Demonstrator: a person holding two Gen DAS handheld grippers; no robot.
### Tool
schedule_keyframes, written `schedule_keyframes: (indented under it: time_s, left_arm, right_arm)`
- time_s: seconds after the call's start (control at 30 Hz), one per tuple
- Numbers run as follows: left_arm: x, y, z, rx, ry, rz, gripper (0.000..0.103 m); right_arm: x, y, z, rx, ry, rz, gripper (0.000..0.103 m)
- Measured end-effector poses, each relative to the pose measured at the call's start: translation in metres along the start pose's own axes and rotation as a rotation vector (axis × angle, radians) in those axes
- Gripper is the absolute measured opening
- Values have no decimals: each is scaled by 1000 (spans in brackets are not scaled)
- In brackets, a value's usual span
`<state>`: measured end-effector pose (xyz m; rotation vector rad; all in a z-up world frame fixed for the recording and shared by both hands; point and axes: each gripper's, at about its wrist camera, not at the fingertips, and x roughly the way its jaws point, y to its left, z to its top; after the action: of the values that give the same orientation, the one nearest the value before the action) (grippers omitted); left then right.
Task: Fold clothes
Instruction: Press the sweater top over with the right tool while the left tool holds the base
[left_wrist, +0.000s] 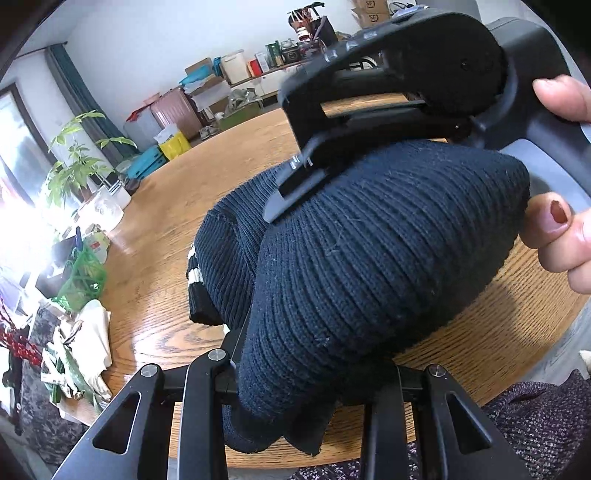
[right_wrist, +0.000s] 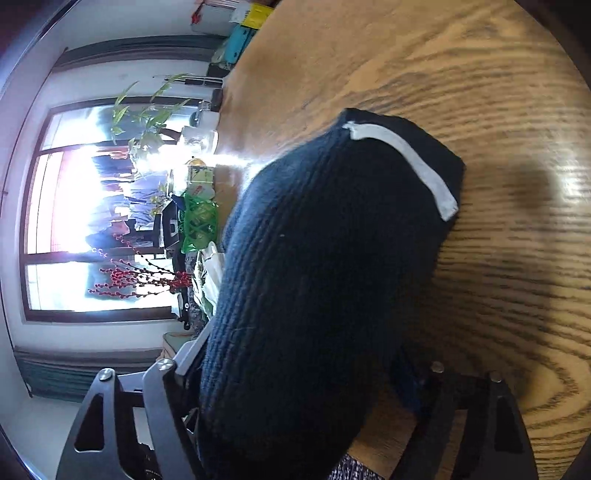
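Holding a dark navy ribbed knit garment (left_wrist: 369, 266) bunched above the round wooden table (left_wrist: 155, 236), your left gripper (left_wrist: 280, 410) and right gripper (left_wrist: 295, 184) are each clamped on thick, soft, floppy folds; judge it light, and grip near the white-striped cuff (right_wrist: 406, 162).

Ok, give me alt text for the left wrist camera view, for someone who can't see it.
A dark navy knitted garment is bunched above a round wooden table, held between the left tongs at the bottom of the view and the right tongs clamped on it from above. A hand holds the right tool, and houseplants and clutter line the table's far edge.
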<state>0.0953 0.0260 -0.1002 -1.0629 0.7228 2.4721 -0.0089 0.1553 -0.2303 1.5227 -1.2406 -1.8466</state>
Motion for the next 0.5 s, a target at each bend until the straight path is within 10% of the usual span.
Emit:
schedule_keyframes:
  time_s: [0.5]
  left_arm:
    - [-27, -24, -7, 55, -74, 35, 34]
  right_arm:
    - [-26, 40, -26, -262, -168, -140, 57]
